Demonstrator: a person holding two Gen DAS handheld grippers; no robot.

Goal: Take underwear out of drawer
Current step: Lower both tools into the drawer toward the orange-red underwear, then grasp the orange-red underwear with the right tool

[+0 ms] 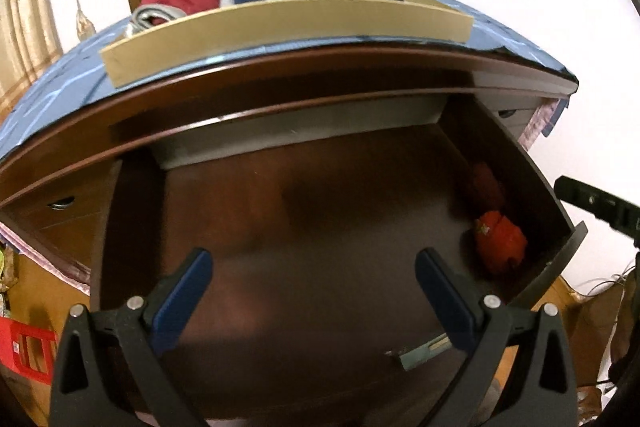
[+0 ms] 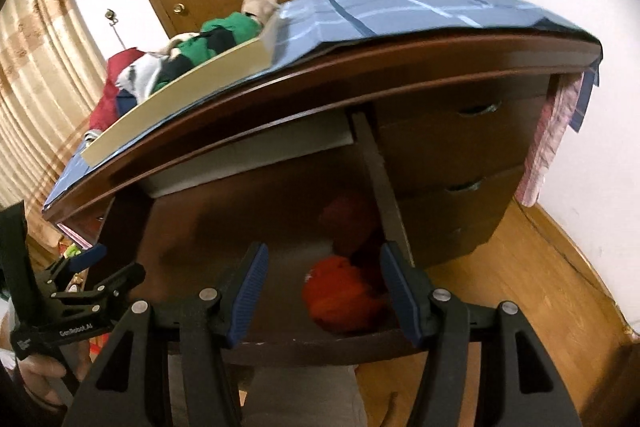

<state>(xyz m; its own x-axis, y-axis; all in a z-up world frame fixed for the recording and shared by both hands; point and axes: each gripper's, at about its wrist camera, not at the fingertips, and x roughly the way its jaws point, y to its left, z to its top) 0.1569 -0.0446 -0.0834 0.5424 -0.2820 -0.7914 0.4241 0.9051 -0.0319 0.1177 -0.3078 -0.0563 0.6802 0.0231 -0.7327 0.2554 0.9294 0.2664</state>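
**Red underwear sits in drawer's right corner, right gripper is the nearer one**

Landmark: the open drawer (image 1: 280, 211) of the dark wood dresser.

- Target: the bunched red-orange underwear (image 2: 340, 299) lies on the drawer floor, in the front-right corner, against the right side wall. A darker red piece (image 2: 348, 215) sits just behind it along the same wall; can't tell if it is a separate garment.
- Long axis: the bundle is a rounded clump, no clear long axis. The two red pieces together run front-to-back along the right wall.
- Right gripper (image 2: 324, 291): above the drawer's front edge, angled down into that corner. The bundle shows directly between its fingers and beyond the tips. Jaws stand moderately apart, nothing held, pads not touching cloth.
- Left gripper (image 1: 314, 291): over the drawer's middle, aimed at bare drawer floor. Underwear lies well off to its right. Jaws wide, empty.
- Judgement: right hand has the line; it needs to go forward and down so the pads straddle the clump. Risk: the right finger catching the drawer's side wall, or pinching both red pieces at once.
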